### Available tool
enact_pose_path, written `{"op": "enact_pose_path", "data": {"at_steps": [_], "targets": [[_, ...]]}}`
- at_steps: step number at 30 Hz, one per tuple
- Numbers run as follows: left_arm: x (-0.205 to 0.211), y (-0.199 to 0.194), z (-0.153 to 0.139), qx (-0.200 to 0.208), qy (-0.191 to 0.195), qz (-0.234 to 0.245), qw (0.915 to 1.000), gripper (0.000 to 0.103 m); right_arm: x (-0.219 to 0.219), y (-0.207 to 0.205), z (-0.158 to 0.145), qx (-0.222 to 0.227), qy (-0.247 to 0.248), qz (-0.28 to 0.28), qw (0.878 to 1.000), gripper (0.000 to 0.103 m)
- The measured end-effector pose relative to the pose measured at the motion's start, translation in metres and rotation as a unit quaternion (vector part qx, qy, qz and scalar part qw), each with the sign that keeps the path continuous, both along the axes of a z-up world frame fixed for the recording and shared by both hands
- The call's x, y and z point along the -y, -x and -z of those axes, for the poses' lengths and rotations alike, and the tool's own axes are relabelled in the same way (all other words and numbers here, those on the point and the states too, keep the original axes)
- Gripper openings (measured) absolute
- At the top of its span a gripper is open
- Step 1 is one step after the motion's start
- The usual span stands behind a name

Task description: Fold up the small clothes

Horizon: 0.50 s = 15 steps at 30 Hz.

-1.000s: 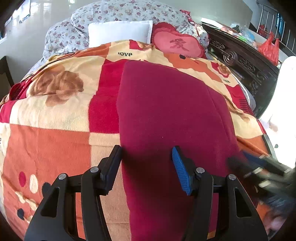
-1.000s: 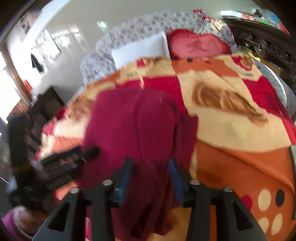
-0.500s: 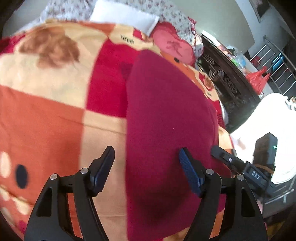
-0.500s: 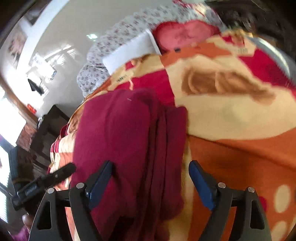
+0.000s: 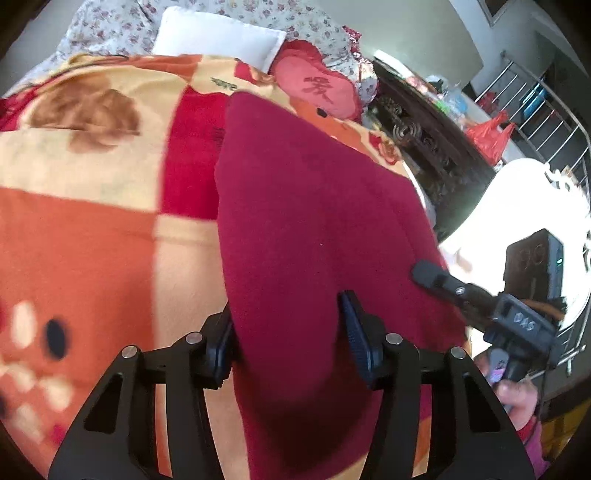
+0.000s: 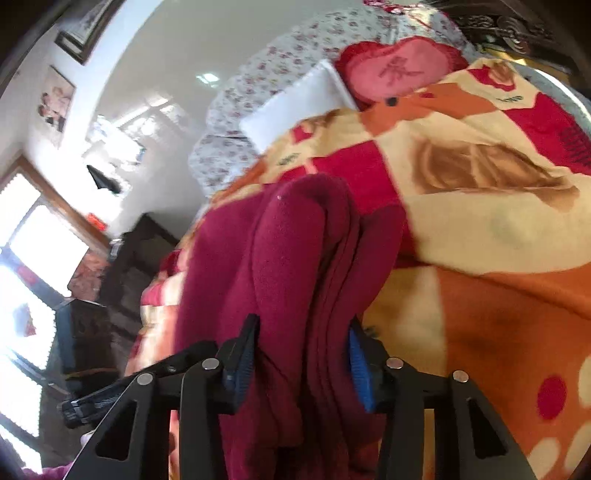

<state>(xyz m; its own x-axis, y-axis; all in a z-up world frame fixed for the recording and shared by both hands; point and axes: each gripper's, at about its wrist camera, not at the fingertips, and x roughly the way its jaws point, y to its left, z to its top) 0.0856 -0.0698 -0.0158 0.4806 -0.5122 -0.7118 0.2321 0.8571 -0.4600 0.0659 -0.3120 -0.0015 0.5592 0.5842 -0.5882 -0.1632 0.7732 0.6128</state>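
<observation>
A dark red folded garment lies on a patterned orange, red and cream blanket on a bed. My left gripper is open, its jaws astride the garment's near left edge, with cloth between them. My right gripper is open too, its jaws on either side of the garment's stacked folds at the near right edge. The right gripper also shows in the left wrist view, at the garment's right side.
A white pillow, a red heart cushion and a floral quilt lie at the bed's head. A dark carved bed frame runs along the right. A dark cabinet stands left of the bed.
Both grippers have moved forward onto the garment's near edge. The right jaws opened wide, then narrowed around the folds. The left jaws now straddle the cloth's left edge.
</observation>
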Motion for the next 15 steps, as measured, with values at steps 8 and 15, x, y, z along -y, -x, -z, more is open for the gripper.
{"op": "enact_pose_path", "data": {"at_steps": [8, 15], "targets": [[-0.048, 0.065, 0.029, -0.053, -0.080, -0.029, 0.9950, 0.052, -0.060, 0.053, 0.038, -0.071, 0.033, -0.039, 0.996, 0.047], [-0.054, 0.086, 0.013, 0.005, -0.129, -0.071, 0.9891, 0.054, -0.065, 0.083, -0.017, 0.005, 0.076, -0.035, 0.997, 0.048]]}}
